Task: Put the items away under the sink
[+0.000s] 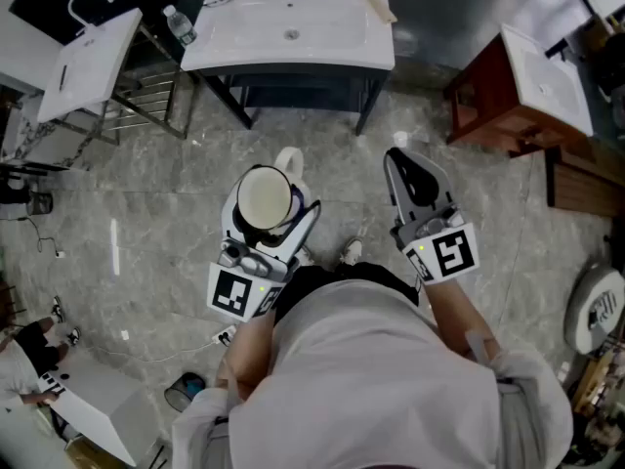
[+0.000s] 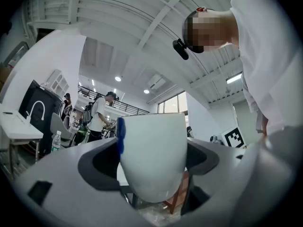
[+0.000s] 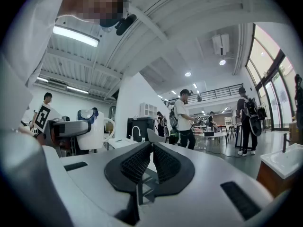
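A white mug (image 1: 264, 199) with a handle and a blue rim sits between the jaws of my left gripper (image 1: 273, 205), which is shut on it, mouth up toward the head camera. In the left gripper view the mug (image 2: 152, 157) fills the gap between both jaws. My right gripper (image 1: 398, 161) is held to the right of it, shut and empty; its ribbed pads (image 3: 137, 162) meet. The right gripper view also shows the mug (image 3: 93, 128) at its left. Ahead stands the white sink (image 1: 337, 29) on a dark frame with an open shelf (image 1: 293, 93) under it.
A second white basin (image 1: 93, 57) on a metal rack (image 1: 146, 106) stands at the left, with a water bottle (image 1: 179, 24) beside it. A red-brown cabinet (image 1: 488, 106) with a basin is at the right. Grey stone floor (image 1: 146, 223) lies between. People stand in the background.
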### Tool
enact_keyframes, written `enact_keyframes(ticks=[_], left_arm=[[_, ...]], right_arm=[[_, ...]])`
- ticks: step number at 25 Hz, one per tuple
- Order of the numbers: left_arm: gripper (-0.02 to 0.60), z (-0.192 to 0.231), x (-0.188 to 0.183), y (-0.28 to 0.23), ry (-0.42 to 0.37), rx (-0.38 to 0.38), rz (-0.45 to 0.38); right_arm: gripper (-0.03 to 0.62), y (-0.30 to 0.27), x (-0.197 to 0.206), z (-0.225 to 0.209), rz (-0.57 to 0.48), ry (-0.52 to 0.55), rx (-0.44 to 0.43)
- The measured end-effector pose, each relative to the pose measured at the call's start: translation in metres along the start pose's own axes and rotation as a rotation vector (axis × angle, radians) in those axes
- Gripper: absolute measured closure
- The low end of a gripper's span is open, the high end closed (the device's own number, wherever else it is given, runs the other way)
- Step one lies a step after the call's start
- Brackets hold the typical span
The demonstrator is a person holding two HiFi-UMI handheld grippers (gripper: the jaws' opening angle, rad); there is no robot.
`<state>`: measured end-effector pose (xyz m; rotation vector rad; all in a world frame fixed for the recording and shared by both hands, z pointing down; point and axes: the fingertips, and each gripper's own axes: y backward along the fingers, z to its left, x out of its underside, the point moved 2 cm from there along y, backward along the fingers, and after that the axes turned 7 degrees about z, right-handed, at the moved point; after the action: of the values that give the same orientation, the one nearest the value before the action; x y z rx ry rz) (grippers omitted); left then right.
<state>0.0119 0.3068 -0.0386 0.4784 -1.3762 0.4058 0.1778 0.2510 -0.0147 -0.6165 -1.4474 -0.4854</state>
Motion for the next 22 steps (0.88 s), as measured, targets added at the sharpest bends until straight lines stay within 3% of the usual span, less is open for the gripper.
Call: enact_keyframes(ticks=[14, 22], left_arm=[[0.19, -0.027, 0.005, -0.033, -0.005, -0.075, -0.016], [0.191, -0.02, 0.005, -0.041, -0.017, -0.107, -0.024]], right_arm=[[0.548, 0.027, 0.01, -0.056, -0.025, -0.005, -0.025], [0.546, 0.02, 0.011, -0.06, -0.026, 0.013, -0.054]])
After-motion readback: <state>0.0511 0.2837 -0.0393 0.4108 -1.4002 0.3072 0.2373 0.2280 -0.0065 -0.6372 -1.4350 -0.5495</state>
